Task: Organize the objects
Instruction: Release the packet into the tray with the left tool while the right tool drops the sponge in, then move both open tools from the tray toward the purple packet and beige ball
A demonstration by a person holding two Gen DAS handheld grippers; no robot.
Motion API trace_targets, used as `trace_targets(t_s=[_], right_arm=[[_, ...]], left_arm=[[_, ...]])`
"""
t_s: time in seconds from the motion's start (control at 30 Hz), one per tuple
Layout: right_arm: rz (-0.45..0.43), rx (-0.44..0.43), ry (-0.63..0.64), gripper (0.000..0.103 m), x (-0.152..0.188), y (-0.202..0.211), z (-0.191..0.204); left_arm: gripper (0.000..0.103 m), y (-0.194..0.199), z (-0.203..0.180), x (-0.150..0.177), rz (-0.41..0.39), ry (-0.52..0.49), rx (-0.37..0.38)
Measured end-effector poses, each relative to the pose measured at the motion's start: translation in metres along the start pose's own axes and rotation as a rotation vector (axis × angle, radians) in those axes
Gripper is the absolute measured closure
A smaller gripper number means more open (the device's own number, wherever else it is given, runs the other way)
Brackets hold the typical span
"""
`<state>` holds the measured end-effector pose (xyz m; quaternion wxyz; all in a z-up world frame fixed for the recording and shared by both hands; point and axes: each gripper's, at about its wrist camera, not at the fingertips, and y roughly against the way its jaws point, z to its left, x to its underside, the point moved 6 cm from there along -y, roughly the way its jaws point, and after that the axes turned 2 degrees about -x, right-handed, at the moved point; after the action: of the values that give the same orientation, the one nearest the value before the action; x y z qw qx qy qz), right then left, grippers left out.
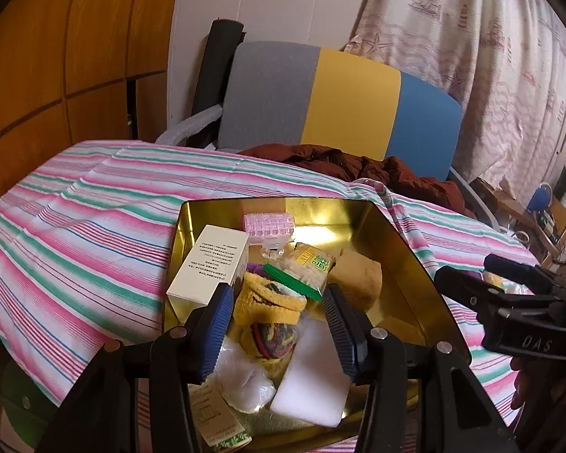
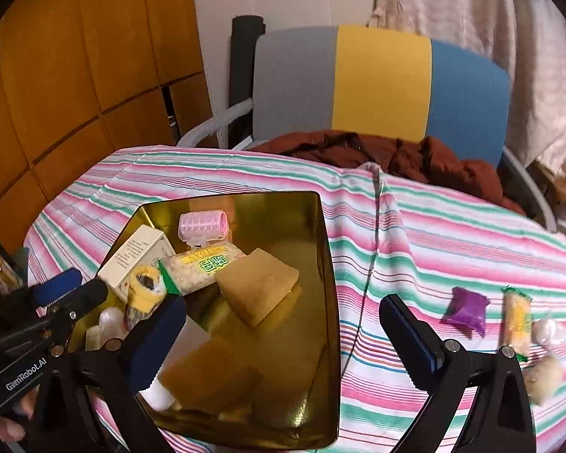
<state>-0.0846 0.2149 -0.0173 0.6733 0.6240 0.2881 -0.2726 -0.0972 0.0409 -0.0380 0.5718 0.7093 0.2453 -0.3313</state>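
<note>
- The gold tin (image 2: 320, 264) on the striped tablecloth (image 2: 452, 234) holds a white box (image 1: 207, 260), sponge (image 2: 258, 283), pink roller (image 2: 203, 224) and yellow sock (image 1: 268, 302).
- The left gripper (image 1: 279, 324) hangs over the sock with its jaws spread and nothing held.
- The right gripper (image 2: 283, 336) is likewise spread and is nearer the loose snack bar (image 2: 515, 321), whose long axis runs away from the camera, and the purple packet (image 2: 466, 311), both off to its right.

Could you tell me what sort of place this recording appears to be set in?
Probably a lived-in room at home: a table under a striped cloth, a tricolour chair with a brown jacket, and patterned curtains.
</note>
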Motion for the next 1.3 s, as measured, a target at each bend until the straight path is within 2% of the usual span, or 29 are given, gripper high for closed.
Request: trace_targets(t_s=[0.17,0.5,1.3], right_arm=[[-0.022,0.021,0.016,0.0,0.006,0.01,0.006],[-0.031,0.094,-0.035,0.0,0.024,0.019,-0.01],[-0.021,0.125,-0.042,0.0,0.03,0.022,-0.021]], left_arm=[[0.052,0.007,-0.005,0.004,-0.003,-0.013,-0.015],[0.052,0.015,-0.01,0.016,0.001,-0.029,-0.036],[0.052,0.013,-0.028,0.023,0.022,-0.083,-0.016]])
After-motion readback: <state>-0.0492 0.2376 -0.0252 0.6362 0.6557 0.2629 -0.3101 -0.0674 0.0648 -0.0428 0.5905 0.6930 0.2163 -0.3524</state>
